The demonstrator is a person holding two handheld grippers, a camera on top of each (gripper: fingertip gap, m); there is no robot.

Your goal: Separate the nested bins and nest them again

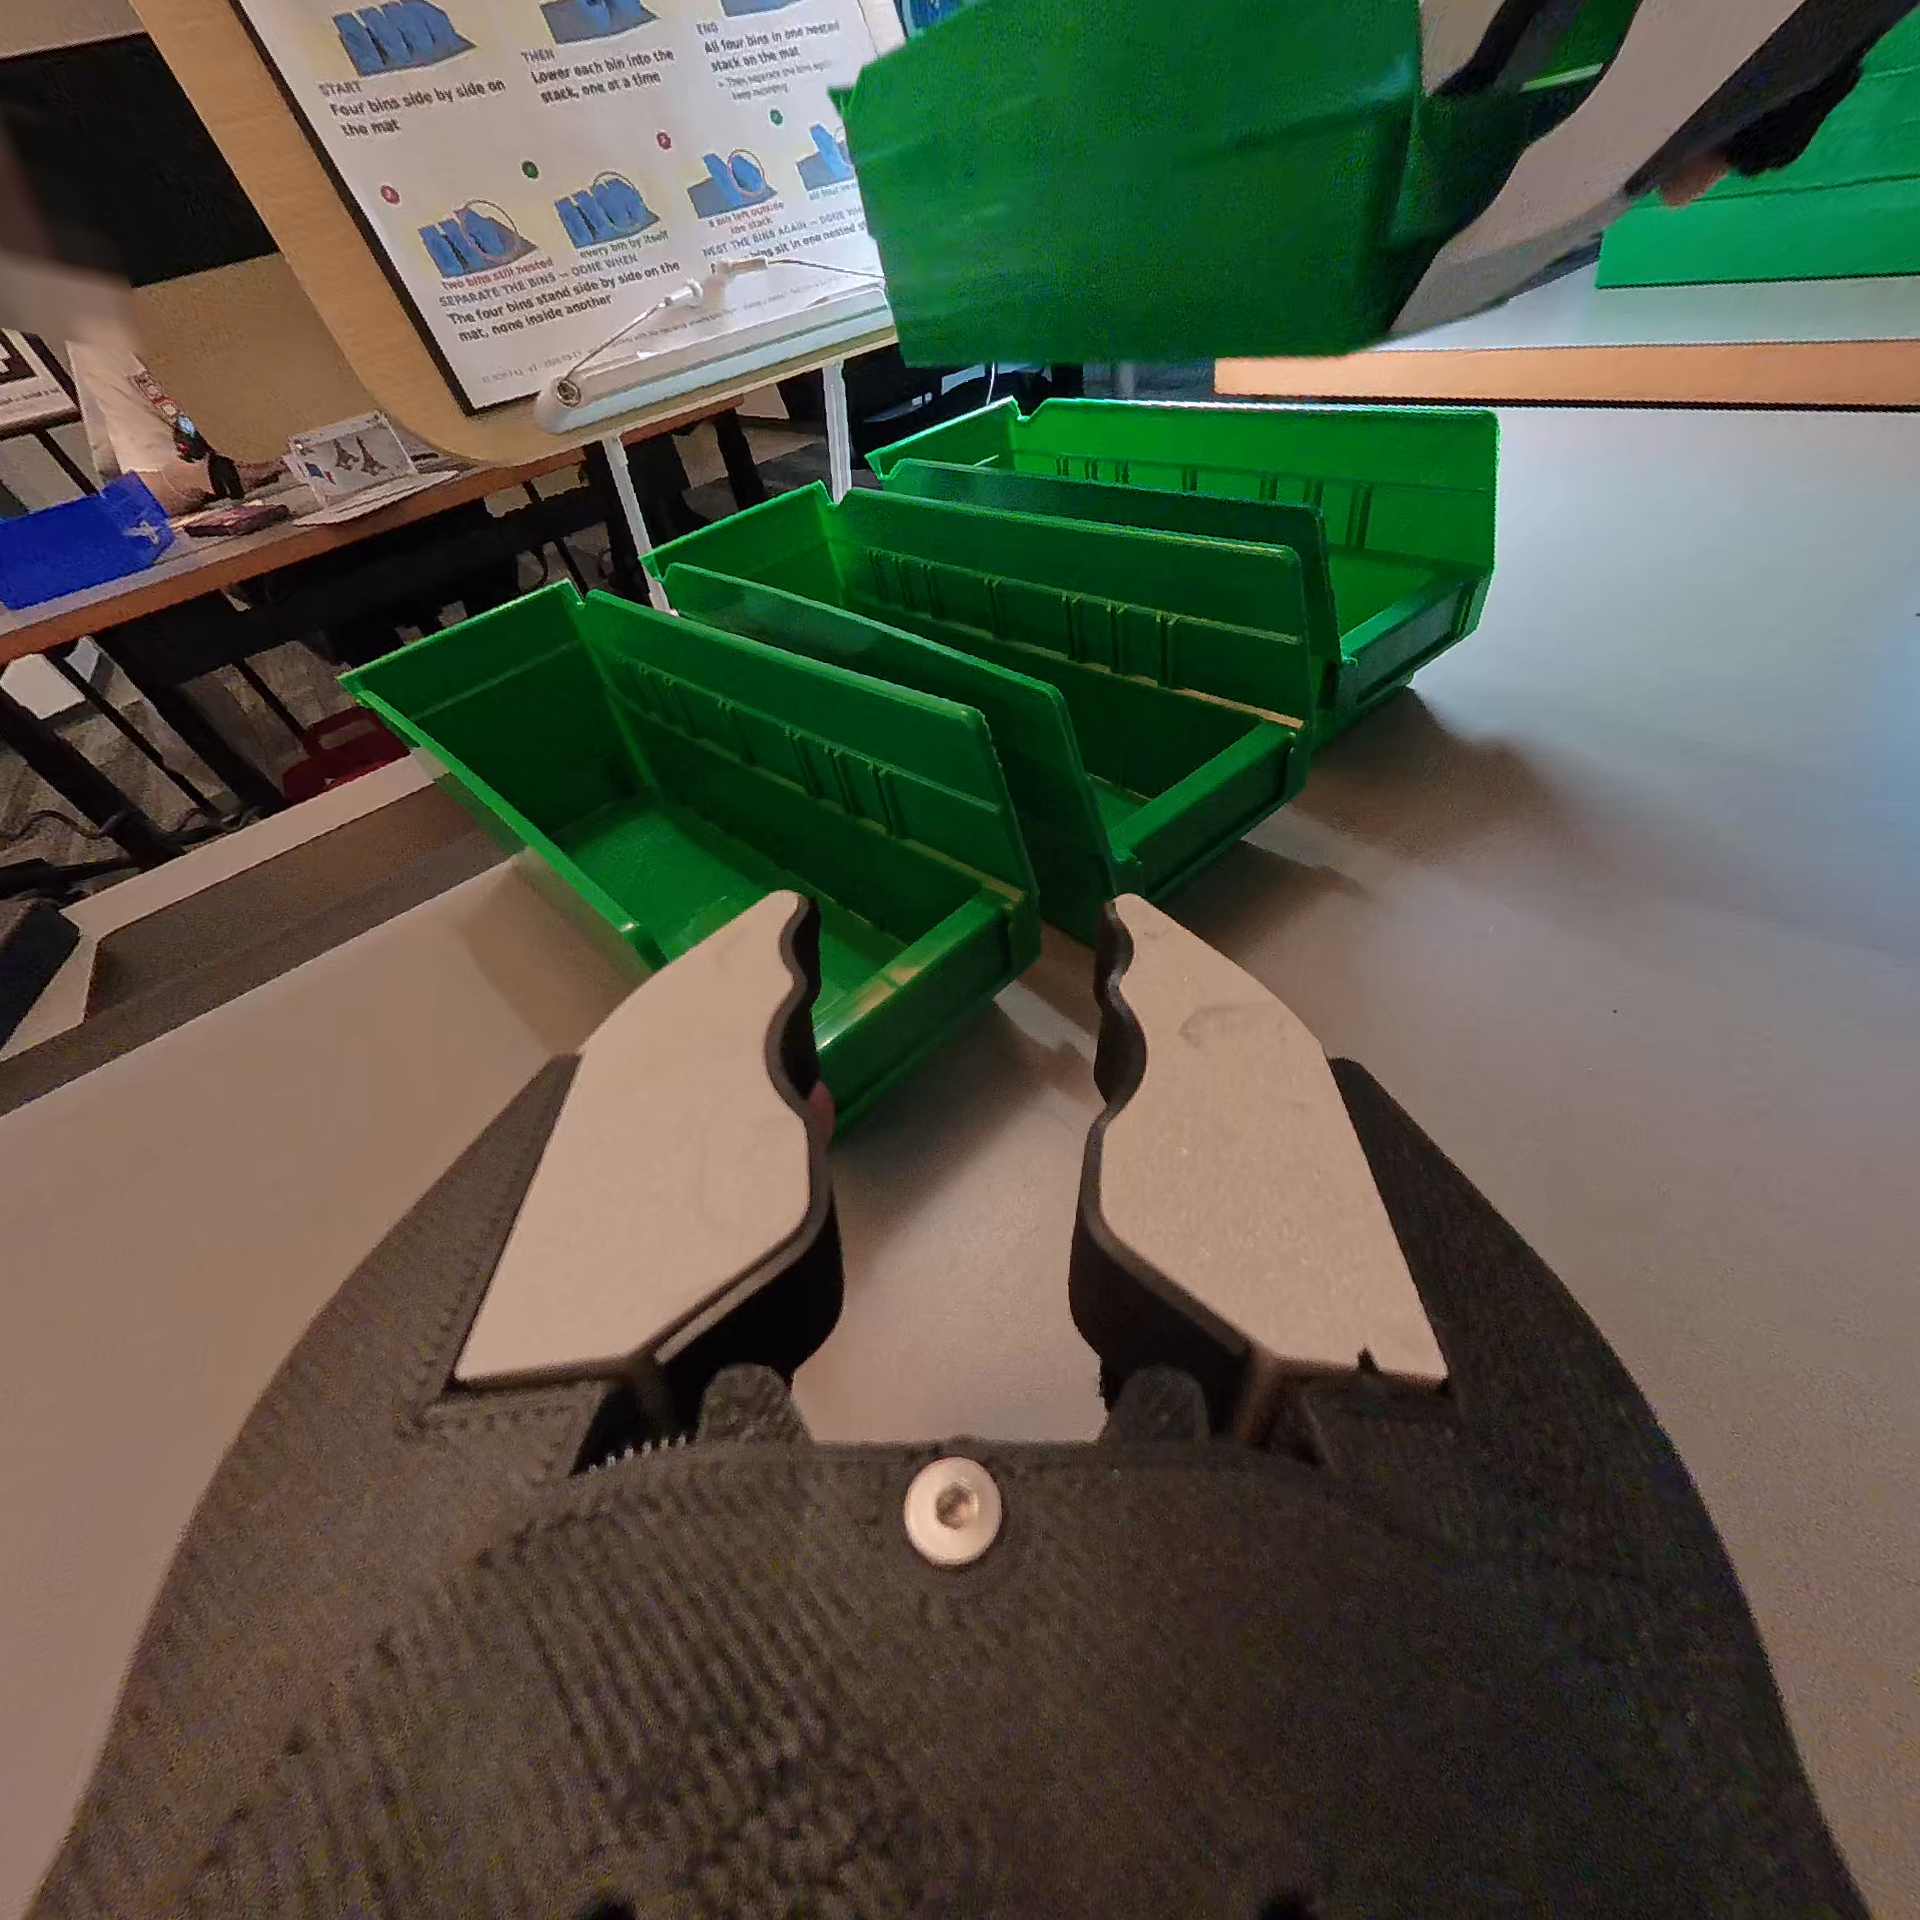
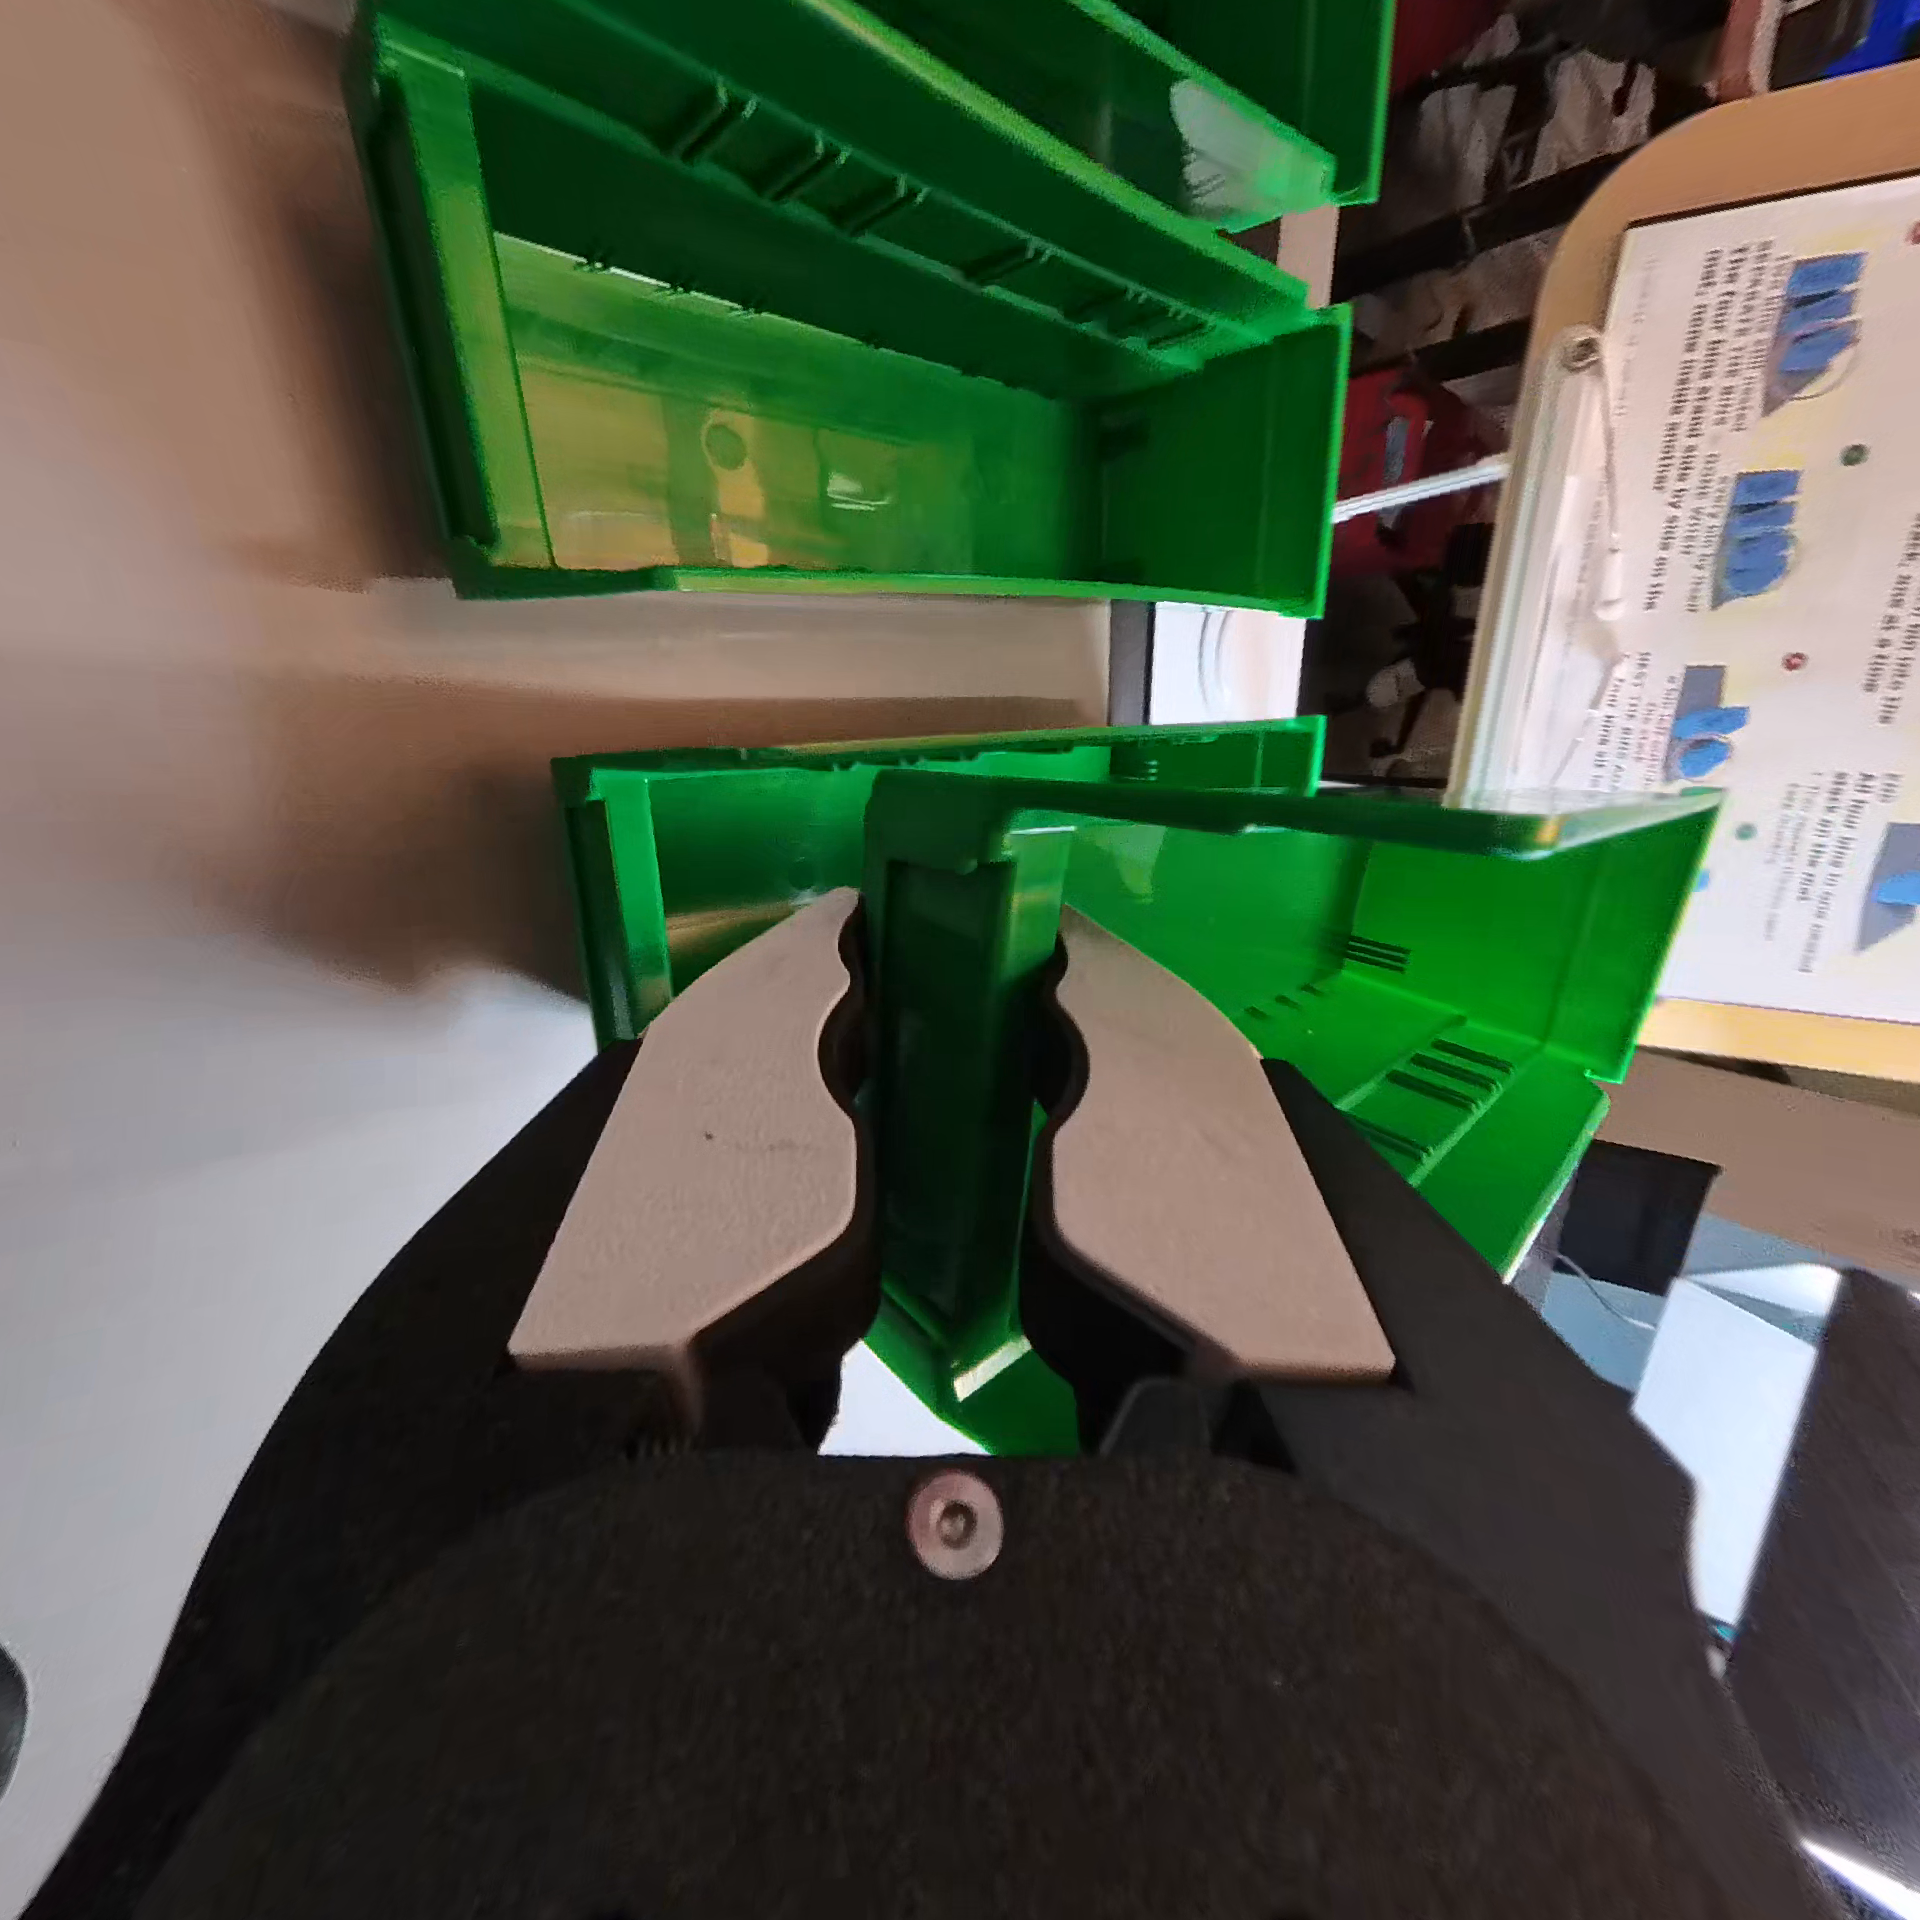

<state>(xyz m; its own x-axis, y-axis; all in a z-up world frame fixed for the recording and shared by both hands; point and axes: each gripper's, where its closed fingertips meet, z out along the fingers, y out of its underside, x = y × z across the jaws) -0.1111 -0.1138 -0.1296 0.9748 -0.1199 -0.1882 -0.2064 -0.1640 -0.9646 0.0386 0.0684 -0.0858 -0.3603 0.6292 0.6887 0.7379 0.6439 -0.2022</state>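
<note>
Carried bin: I hold a glossy green open-front plastic bin (image 2: 1299,987) in the air, my right gripper (image 2: 951,997) clamped across its low front lip.
Free gripper: my left gripper (image 1: 951,997) hangs low over the grey bench (image 1: 1610,935), fingers apart, nothing between them.
Bins on the bench: three matching green plastic bins stand side by side in a row running toward the bench's far edge; the nearest bin (image 1: 727,831) lies just ahead of my left fingertips, then the middle bin (image 1: 1039,675), then the far bin (image 1: 1299,520).
Deciding relation: the carried bin (image 1: 1122,187) hangs above and beyond the row. Its long axis looks roughly parallel to theirs, though I cannot be sure.
Nearer hand: the left is closest to the nearest bin, so I judge it best placed to steady one.
Left view only: the whole row and the height gap.
Right view only: the grip itself, and another green bin (image 2: 727,862) close behind the carried one.
</note>
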